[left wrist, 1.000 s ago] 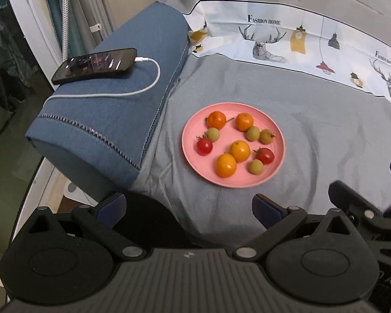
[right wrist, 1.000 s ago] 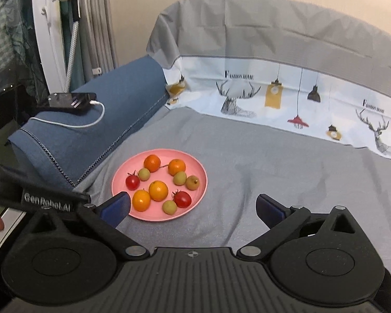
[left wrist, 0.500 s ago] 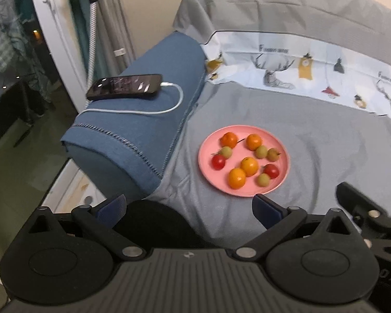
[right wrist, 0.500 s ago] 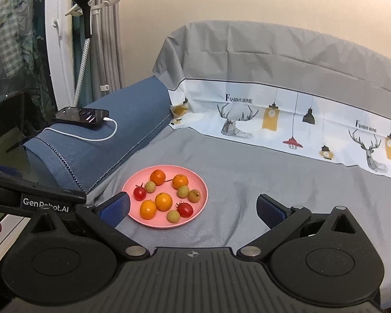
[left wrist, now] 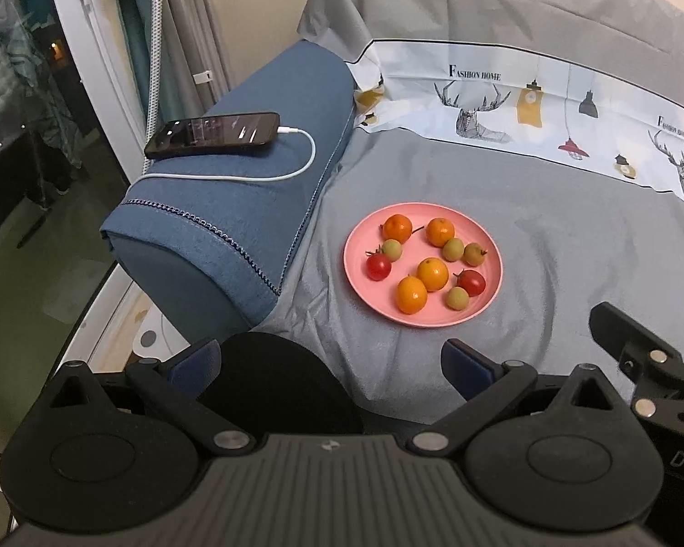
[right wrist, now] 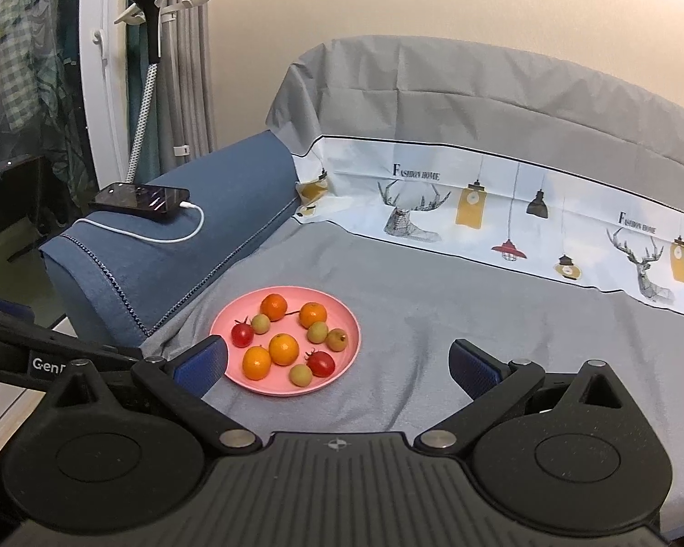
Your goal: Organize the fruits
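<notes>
Left wrist view: left gripper (left wrist: 330,360) and right gripper (right wrist: 337,362) both spread, empty; plate (left wrist: 488,305) at 12 o'clock. Advice: approach one fruit from above, avoid neighbours.

Both cameras pull back and up versus a second ago. In left wrist view, pink plate (left wrist: 362,273) sits farther from left gripper (left wrist: 333,360) than at start, slightly nearer than half a second ago. In right wrist view, plate (right wrist: 342,314) shifts toward centre, just ahead of right gripper (right wrist: 337,367); more wall shows above. Phone (left wrist: 212,134) drifts right in left wrist view. Fruit layout, jaw spread: no change.
</notes>
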Available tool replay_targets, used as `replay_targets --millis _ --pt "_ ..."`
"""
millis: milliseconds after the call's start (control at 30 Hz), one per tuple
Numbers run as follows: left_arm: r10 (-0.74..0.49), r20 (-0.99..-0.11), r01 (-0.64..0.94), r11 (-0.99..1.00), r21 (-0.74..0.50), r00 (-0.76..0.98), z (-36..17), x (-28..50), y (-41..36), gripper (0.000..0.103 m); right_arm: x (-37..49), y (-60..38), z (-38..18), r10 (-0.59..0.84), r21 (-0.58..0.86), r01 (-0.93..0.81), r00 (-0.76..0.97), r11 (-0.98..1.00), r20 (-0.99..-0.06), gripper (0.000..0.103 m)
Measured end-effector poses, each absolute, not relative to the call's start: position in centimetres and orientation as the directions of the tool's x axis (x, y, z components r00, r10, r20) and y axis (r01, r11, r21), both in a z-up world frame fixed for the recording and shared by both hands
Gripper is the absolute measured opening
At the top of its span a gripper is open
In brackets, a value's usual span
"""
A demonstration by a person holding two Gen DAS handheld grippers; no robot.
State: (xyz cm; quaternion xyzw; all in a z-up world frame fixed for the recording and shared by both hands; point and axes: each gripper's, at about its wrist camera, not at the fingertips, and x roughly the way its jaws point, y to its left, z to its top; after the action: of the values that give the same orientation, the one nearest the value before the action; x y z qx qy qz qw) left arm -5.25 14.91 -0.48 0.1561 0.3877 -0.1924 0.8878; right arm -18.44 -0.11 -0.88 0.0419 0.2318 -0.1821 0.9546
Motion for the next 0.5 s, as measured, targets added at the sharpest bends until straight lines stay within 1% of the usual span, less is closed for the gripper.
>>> replay_targets --millis 500 --pt "-0.228 -0.748 0.476 0.87 0.131 0.623 -0.74 -5.09 14.52 0.103 -18.41 -0.45 -0.95 -0.324 0.011 0.37 0.826 0.929 -0.461 0.102"
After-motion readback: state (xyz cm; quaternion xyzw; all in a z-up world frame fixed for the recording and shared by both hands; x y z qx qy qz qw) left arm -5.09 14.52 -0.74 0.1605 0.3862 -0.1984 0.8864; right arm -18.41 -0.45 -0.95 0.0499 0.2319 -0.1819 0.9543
